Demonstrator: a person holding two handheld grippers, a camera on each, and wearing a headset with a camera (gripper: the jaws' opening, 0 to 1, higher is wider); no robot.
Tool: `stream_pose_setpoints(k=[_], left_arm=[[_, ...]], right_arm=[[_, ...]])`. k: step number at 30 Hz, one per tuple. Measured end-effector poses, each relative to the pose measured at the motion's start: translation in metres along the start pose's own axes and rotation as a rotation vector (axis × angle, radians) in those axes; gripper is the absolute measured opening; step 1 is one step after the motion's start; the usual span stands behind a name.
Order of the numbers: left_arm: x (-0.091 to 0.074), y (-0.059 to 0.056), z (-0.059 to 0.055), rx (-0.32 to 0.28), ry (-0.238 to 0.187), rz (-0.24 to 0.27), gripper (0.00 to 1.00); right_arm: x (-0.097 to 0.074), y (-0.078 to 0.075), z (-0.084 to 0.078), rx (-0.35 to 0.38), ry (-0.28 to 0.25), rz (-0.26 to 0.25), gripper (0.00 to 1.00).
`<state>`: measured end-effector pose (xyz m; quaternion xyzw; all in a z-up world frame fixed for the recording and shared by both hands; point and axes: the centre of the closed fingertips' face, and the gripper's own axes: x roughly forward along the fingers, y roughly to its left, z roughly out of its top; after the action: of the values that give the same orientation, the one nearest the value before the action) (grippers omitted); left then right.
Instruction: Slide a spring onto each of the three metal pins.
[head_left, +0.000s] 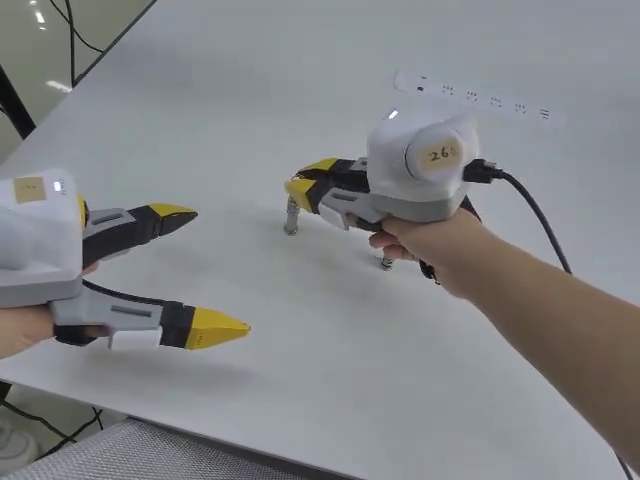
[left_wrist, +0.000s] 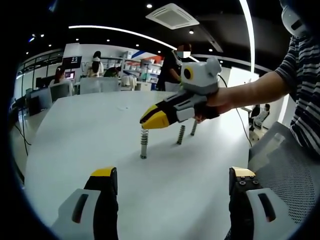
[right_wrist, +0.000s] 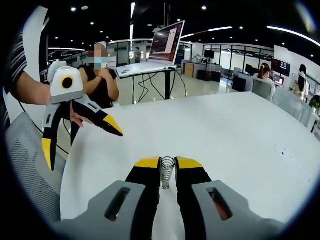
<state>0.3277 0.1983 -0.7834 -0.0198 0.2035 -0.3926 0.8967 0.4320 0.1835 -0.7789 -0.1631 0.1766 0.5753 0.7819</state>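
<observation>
**Spring (right_wrist: 166, 175) held at the top of a pin**

Right gripper (head_left: 303, 183), held in a hand (head_left: 440, 245) that reaches across the white workbench (head_left: 300, 400), has its yellow-tipped jaws drawn in on the spring. In the right gripper view the coils sit in the narrow gap between the two tips. The spring stands upright on a metal pin (left_wrist: 144, 150) that rises from the bench top. In the left gripper view the coils wrap the pin's upper part, the lower shaft is bare, and the jaw tips meet the spring at its top end.

Two more pins (left_wrist: 181, 135) stand upright just behind that one, close together, under the body of the right gripper. They are too small to tell whether coils sit on them.

Left gripper (head_left: 205, 268) hovers over the near left part of the bench, well apart from the pins. Its jaws are spread wide and aimed toward the row of pins.

A white power strip (head_left: 470, 97) lies flat at the far side of the bench, beyond the right gripper.
</observation>
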Motion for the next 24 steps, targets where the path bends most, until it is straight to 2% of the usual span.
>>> stream_pose_setpoints(k=[9,19,24], left_arm=[[0.001,0.000,0.001,-0.002,-0.003,0.000,0.91],[0.001,-0.002,0.001,0.001,0.004,-0.004,0.92],[0.002,-0.002,0.002,0.001,0.003,-0.004,0.92]], right_arm=[[0.007,0.002,-0.019,-0.028,0.069,0.006,0.13],[0.008,0.005,-0.037,-0.017,0.118,0.022,0.13],[0.008,0.004,-0.038,-0.019,0.113,0.025,0.13]])
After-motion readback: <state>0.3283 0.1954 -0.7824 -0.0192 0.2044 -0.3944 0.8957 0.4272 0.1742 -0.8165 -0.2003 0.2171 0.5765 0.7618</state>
